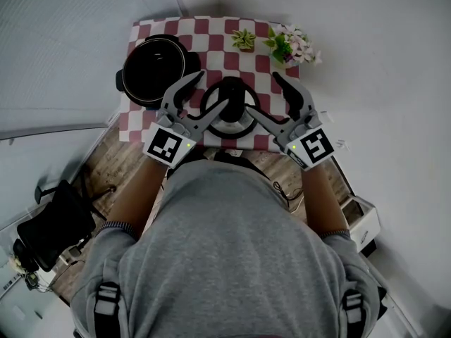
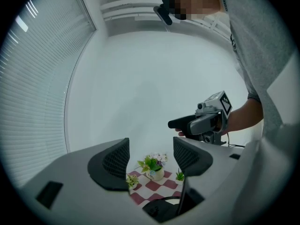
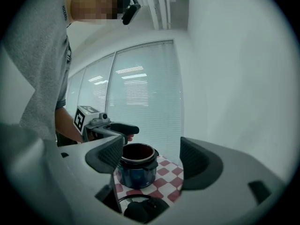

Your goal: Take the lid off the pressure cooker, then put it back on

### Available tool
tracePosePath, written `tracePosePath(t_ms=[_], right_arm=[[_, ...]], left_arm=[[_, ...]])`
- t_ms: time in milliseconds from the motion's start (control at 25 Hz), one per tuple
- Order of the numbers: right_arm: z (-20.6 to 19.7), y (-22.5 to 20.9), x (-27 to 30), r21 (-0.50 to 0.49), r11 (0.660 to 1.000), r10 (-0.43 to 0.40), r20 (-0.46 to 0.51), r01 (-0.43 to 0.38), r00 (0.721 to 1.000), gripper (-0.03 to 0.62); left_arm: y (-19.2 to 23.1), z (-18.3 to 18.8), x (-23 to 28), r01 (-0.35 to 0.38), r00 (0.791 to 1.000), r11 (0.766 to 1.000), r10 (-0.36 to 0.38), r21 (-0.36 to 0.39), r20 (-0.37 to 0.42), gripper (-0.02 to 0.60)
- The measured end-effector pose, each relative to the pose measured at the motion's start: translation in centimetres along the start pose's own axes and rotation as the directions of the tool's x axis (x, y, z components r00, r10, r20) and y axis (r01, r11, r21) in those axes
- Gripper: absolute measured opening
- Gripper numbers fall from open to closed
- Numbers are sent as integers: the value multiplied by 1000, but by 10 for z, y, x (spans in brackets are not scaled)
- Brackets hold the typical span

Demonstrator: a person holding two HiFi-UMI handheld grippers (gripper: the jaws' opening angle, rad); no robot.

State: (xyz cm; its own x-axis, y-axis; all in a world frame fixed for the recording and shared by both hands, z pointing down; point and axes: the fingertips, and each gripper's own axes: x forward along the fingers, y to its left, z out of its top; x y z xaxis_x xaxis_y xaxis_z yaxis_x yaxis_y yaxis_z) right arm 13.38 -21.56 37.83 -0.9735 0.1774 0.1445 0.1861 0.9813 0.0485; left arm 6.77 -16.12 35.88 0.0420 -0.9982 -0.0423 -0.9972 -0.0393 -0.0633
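The pressure cooker pot (image 1: 151,69) stands open and dark at the left of the checked tablecloth (image 1: 218,30). Its lid (image 1: 231,96), with a black knob, lies to the right of the pot near the cloth's front edge. My left gripper (image 1: 211,90) and right gripper (image 1: 262,94) flank the lid, both open, each inner finger reaching over it. In the left gripper view the open left gripper (image 2: 150,156) has the knob (image 2: 164,211) below it. From the right gripper view, the open right gripper (image 3: 152,156) faces the pot (image 3: 136,168), with the knob (image 3: 140,211) low between the jaws.
A small succulent (image 1: 244,39) and a pot of flowers (image 1: 292,46) stand at the cloth's far right. A black chair (image 1: 53,224) is on the floor at left, and a white box (image 1: 363,220) at right. White walls and blinds surround the table.
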Motion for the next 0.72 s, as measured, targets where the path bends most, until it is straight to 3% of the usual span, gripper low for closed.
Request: tracePosePath(t_ms=[240,440,600,720], right_arm=[[-31,-3,6,1,999,38,-94,-38,995,419],[-51,-6,15,-33,996,77,-188,-84,979,417],[-73,-3,21,-56,988,118,-313,-142,942,417],[-90,1,29,-46,981,157,-376,-187,913,417]], left_arm=[[-1,-33,4,36,995,999,-33,30,-98,318],[-6,-66,13,124,964,989,-102,77,-244,318],[-18,-98,23,243,908,964,-186,110,-375,318],[-29,-130,27,340,838,931,-236,132,-492,318]])
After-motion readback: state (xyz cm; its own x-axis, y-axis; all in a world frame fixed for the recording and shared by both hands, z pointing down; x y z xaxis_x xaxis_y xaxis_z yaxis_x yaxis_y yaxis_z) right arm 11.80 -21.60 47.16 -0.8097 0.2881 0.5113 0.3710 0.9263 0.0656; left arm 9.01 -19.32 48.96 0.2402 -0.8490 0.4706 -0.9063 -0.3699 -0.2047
